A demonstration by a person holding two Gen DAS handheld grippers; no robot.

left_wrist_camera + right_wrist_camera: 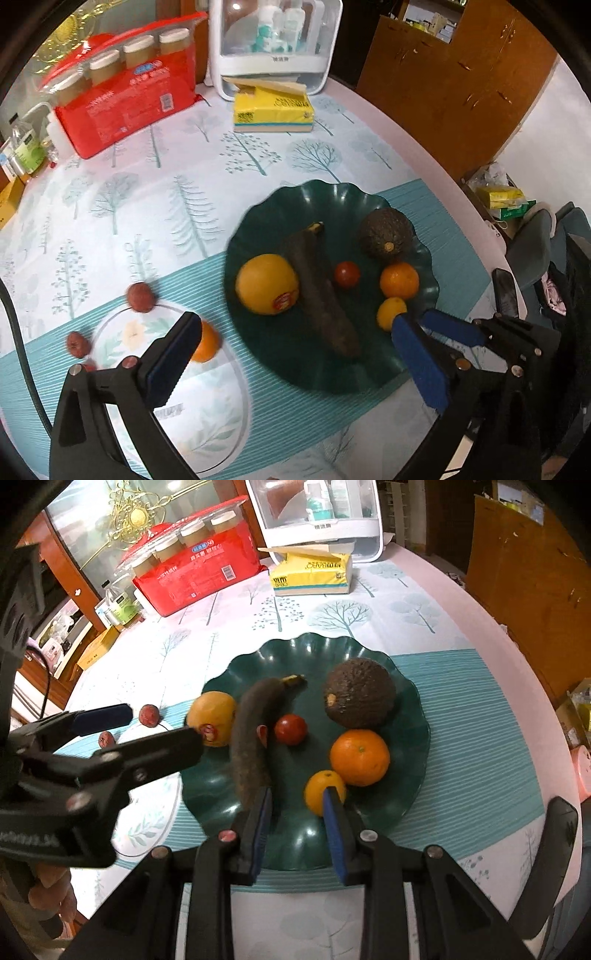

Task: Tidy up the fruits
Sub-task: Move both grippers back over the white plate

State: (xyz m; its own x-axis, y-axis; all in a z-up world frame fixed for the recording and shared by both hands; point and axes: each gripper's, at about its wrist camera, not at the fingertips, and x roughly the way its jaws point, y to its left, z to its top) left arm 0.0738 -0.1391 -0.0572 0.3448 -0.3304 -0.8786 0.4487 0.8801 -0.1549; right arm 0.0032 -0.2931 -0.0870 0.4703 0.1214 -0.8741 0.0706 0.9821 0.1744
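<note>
A dark green scalloped plate (pixel 417 369) (pixel 410 797) holds a large stickered orange (pixel 266 283) (pixel 211 718), a blackened banana (pixel 321 291) (pixel 253 738), a small tomato (pixel 347 274) (pixel 290 729), an avocado (pixel 386 234) (pixel 360 692), a mandarin (pixel 399 280) (pixel 359 757) and a small yellow citrus (pixel 388 312) (pixel 320 788). Left of the plate lie a lychee (pixel 140 297) (pixel 149 715), a red date (pixel 77 344) (pixel 106 738) and a mandarin (pixel 208 342) behind my left finger. My left gripper (pixel 295 328) (pixel 162 727) is open and empty. My right gripper (pixel 297 805) is open and empty above the plate's near edge; its fingers (pixel 450 326) show in the left wrist view.
A white round floral mat (pixel 207 424) (pixel 147 823) lies left of the plate. At the back stand a red package of jars (pixel 125 96) (pixel 199 568), a yellow tissue pack (pixel 273 110) (pixel 312 574) and a white storage caddy (pixel 273 44) (pixel 317 513). The table edge curves at right.
</note>
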